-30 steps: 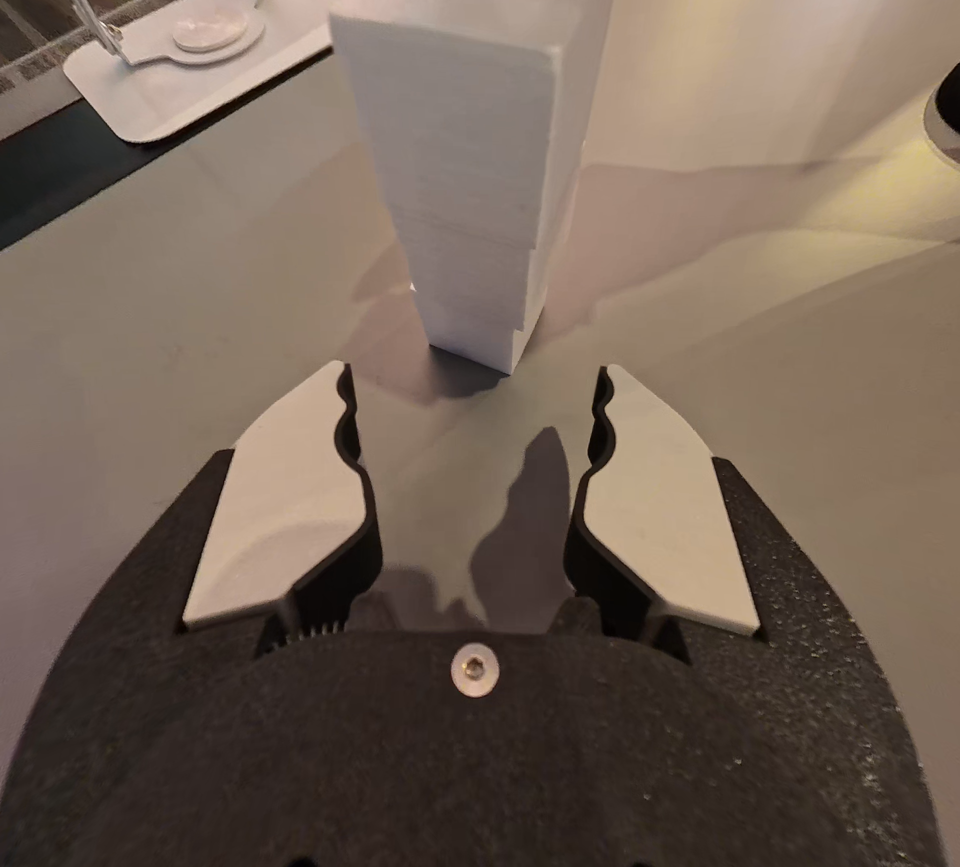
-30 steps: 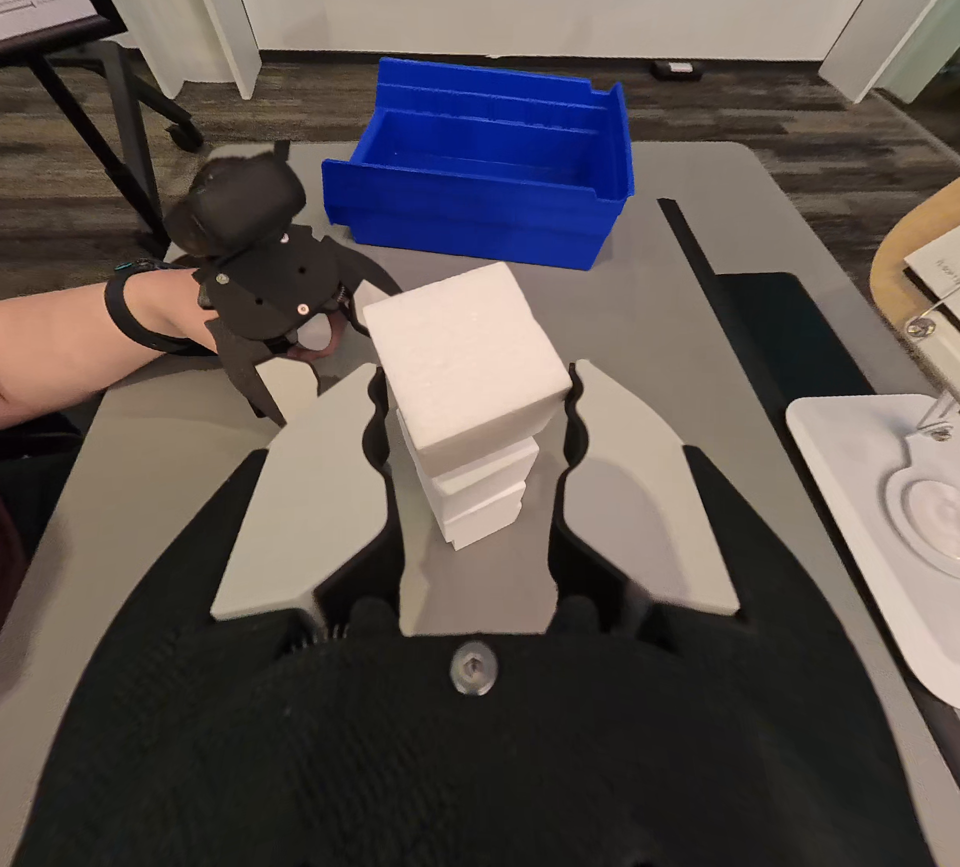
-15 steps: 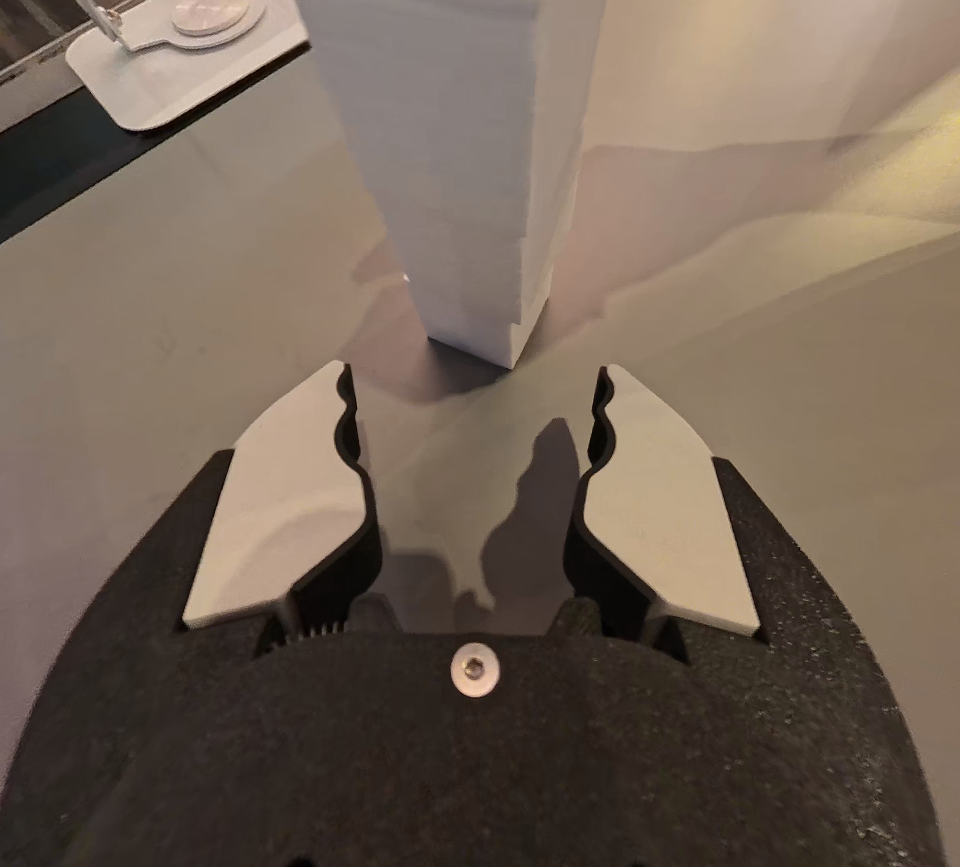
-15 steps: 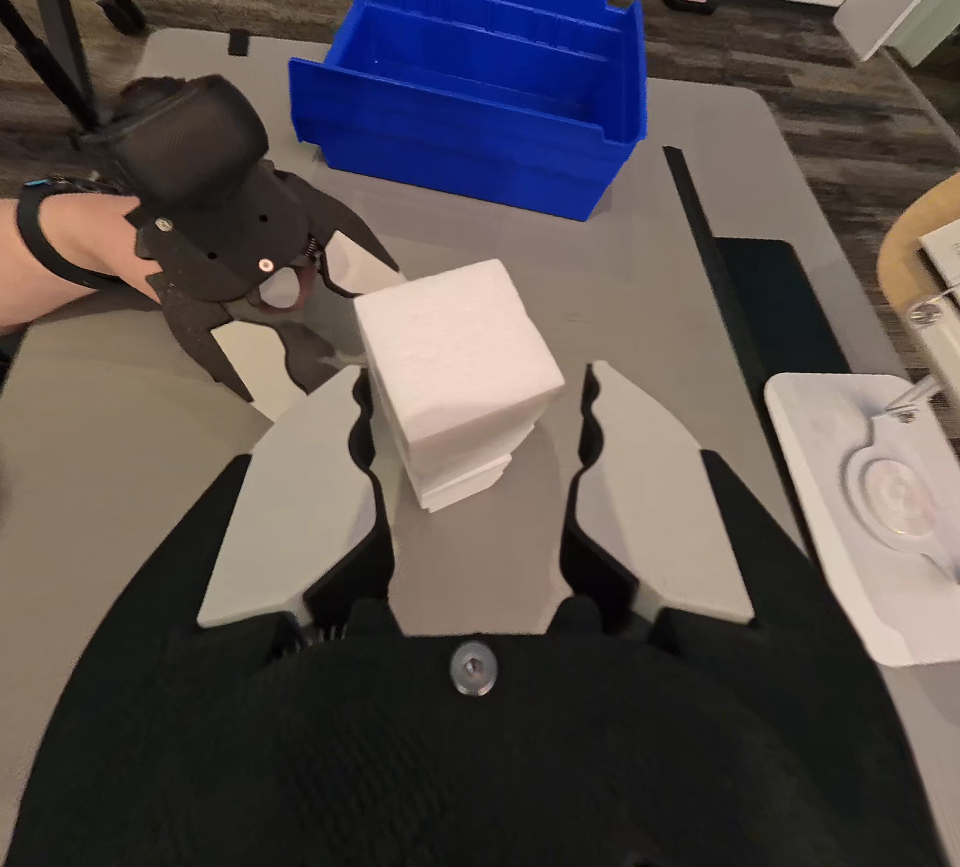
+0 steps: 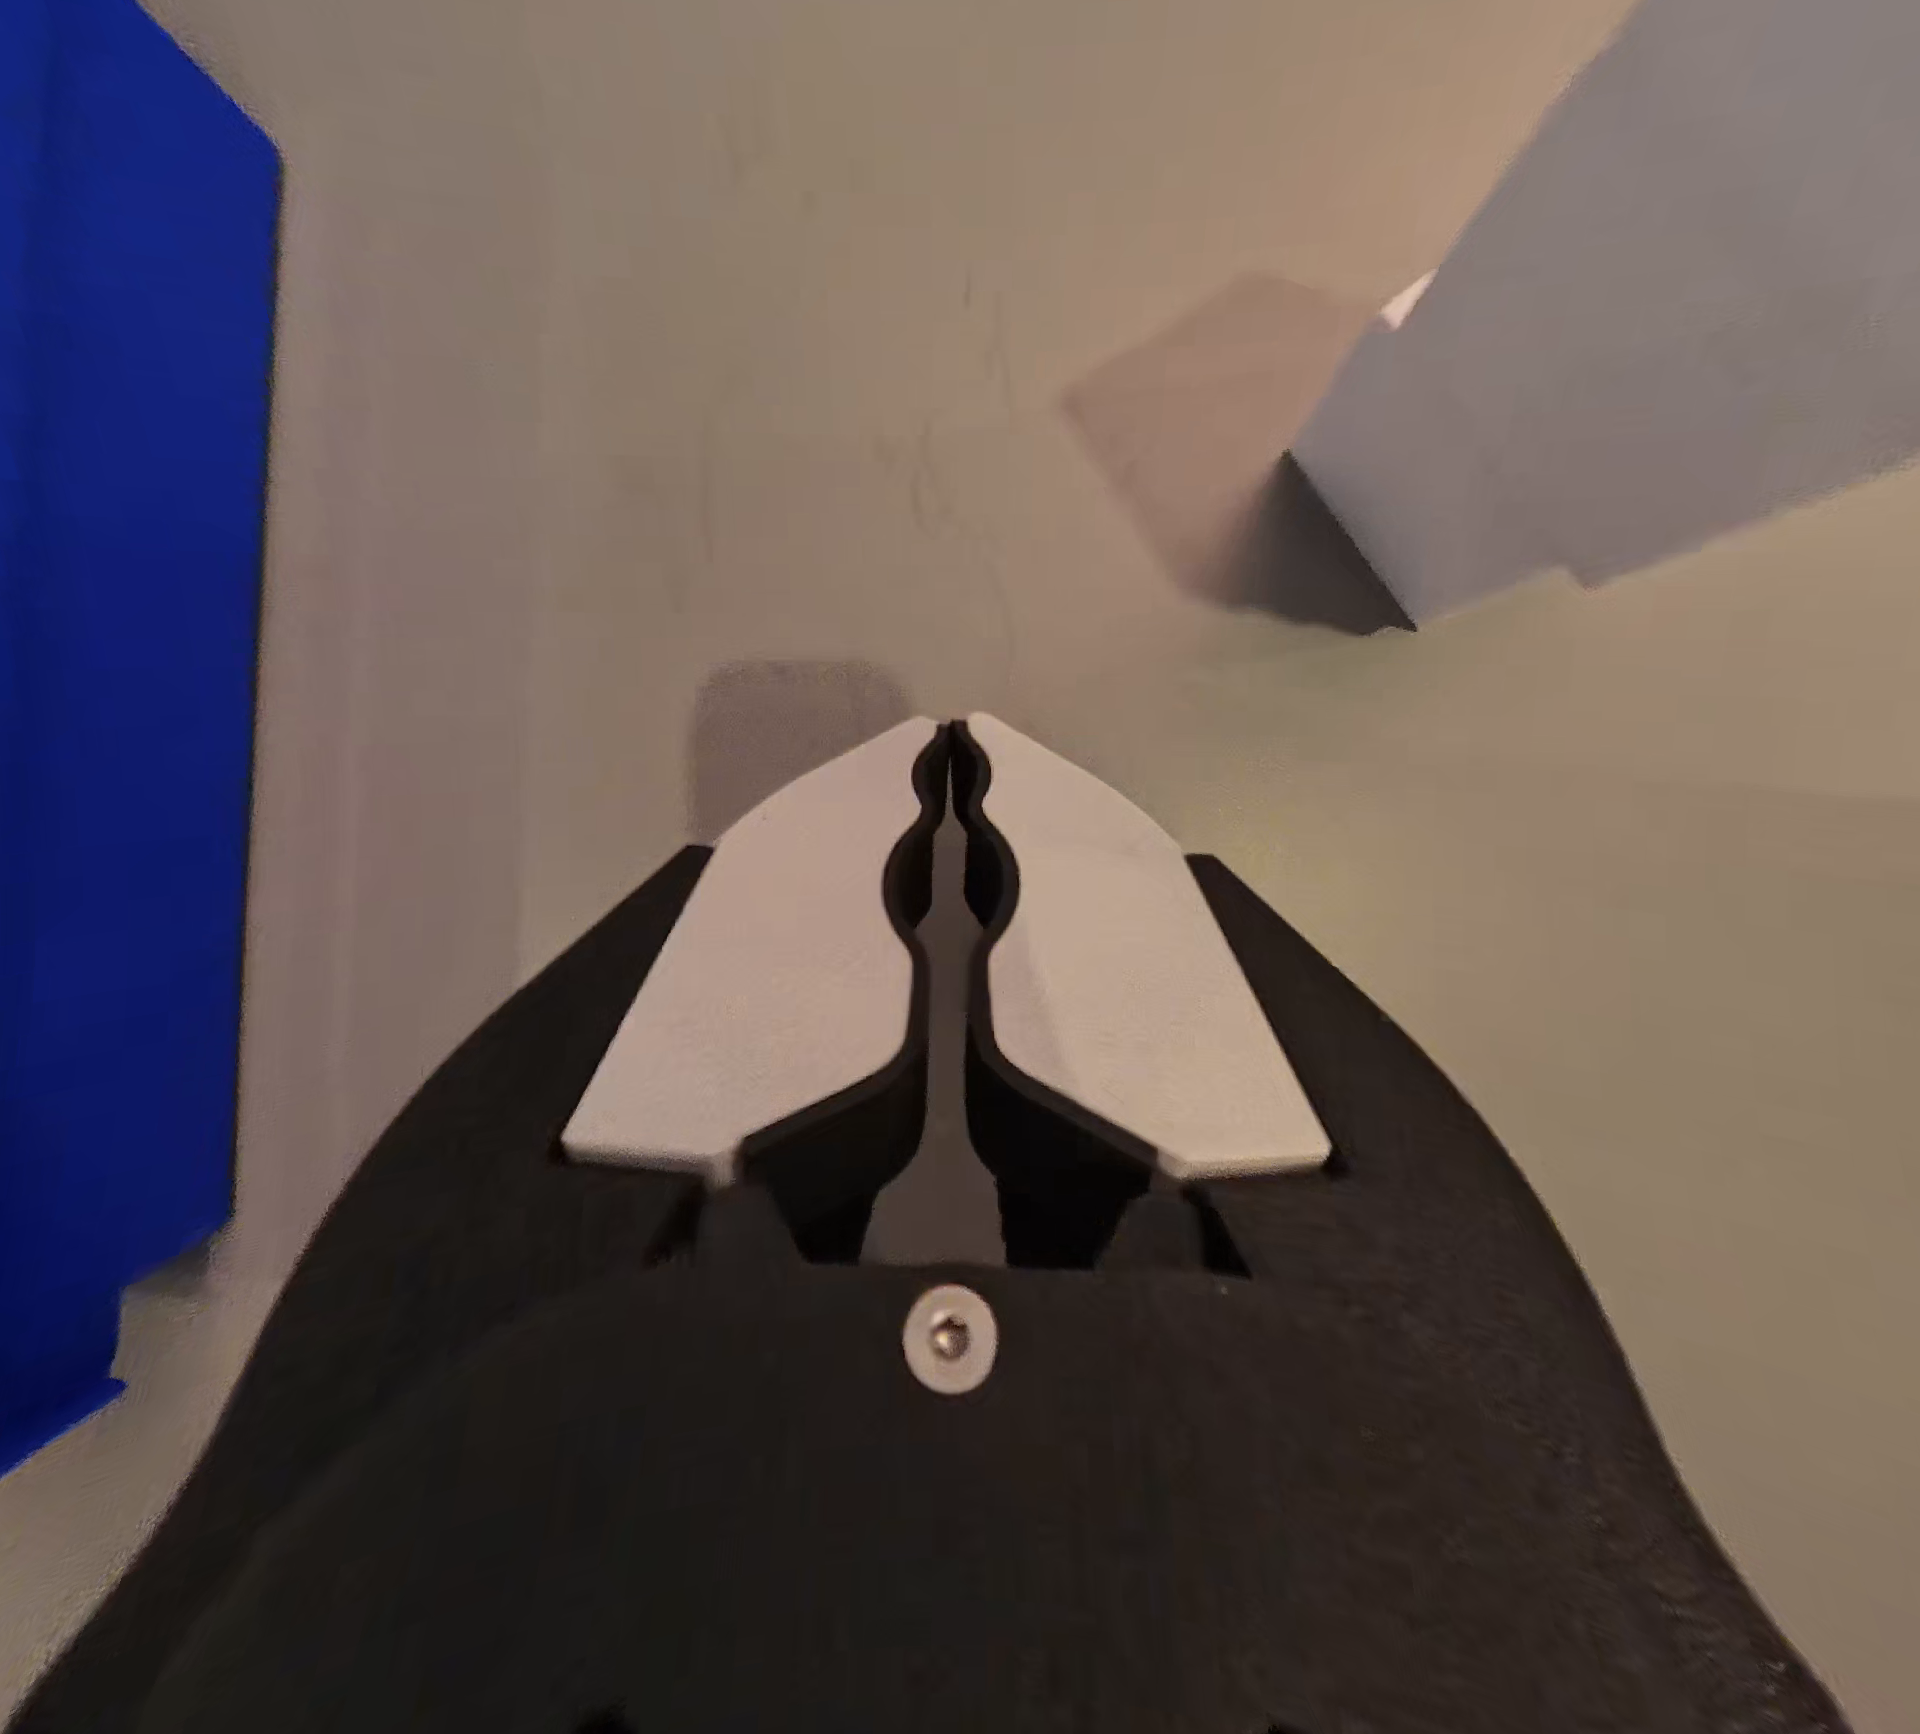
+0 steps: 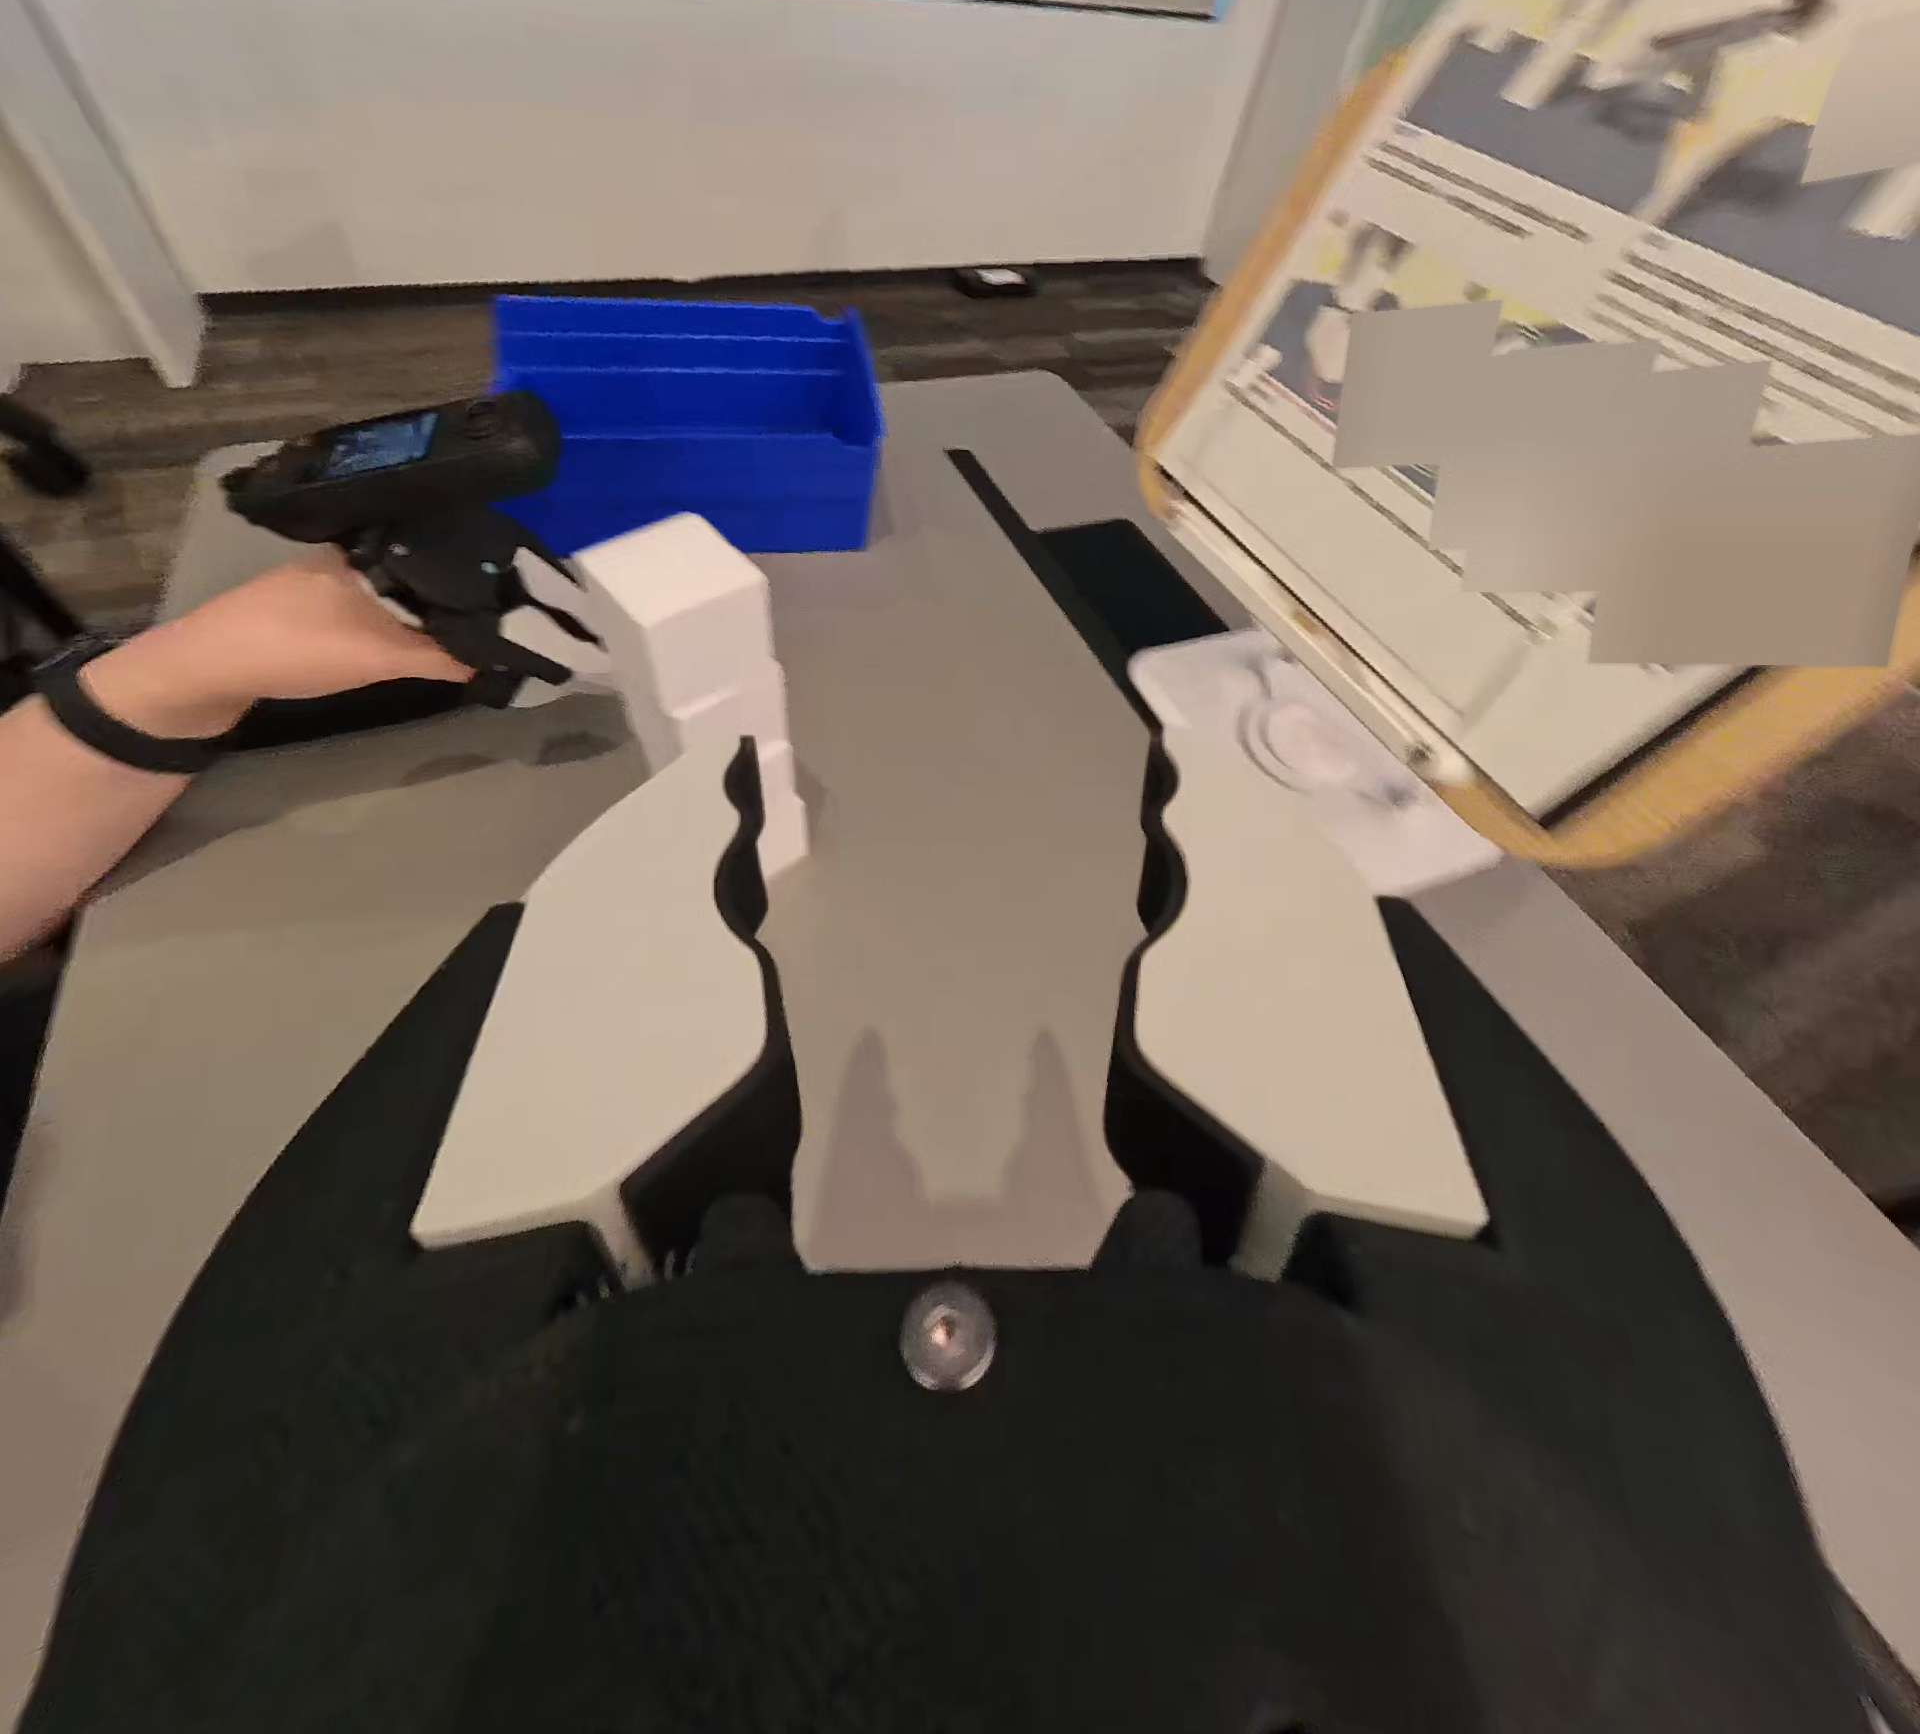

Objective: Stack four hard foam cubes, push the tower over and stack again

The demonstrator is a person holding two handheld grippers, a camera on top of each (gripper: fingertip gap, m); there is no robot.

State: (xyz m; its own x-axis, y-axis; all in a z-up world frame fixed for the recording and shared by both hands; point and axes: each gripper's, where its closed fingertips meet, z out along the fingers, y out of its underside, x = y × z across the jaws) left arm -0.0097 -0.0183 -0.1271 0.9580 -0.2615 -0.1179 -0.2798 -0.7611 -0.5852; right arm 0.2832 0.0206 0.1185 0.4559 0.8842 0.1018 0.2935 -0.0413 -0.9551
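Observation:
A tower of white hard foam cubes [image 6: 691, 635] stands on the grey table [image 6: 935, 853], its cubes slightly offset. In the left wrist view the tower [image 5: 1662, 282] fills the upper right, blurred and slanted. My left gripper [image 5: 951, 728] is shut and empty, its tips over bare table to the left of the tower. In the right wrist view the left gripper [image 6: 556, 645], held by a hand, sits close against the tower's left side. I cannot tell if it touches. My right gripper [image 6: 948, 754] is open and empty, with the tower just beyond its left finger.
A blue bin [image 6: 686, 417] stands at the far side of the table and shows at the left edge of the left wrist view [image 5: 104, 645]. A white base plate [image 6: 1278, 728] and a leaning poster board [image 6: 1558, 334] are on the right. A black strip [image 6: 1091, 572] runs along the table. The tips of one gripper are about 40 cm away from the tips of the other.
My left gripper has shut and swung left, so the tower is now at its right. My right gripper has drawn back from around the tower and tilted up.

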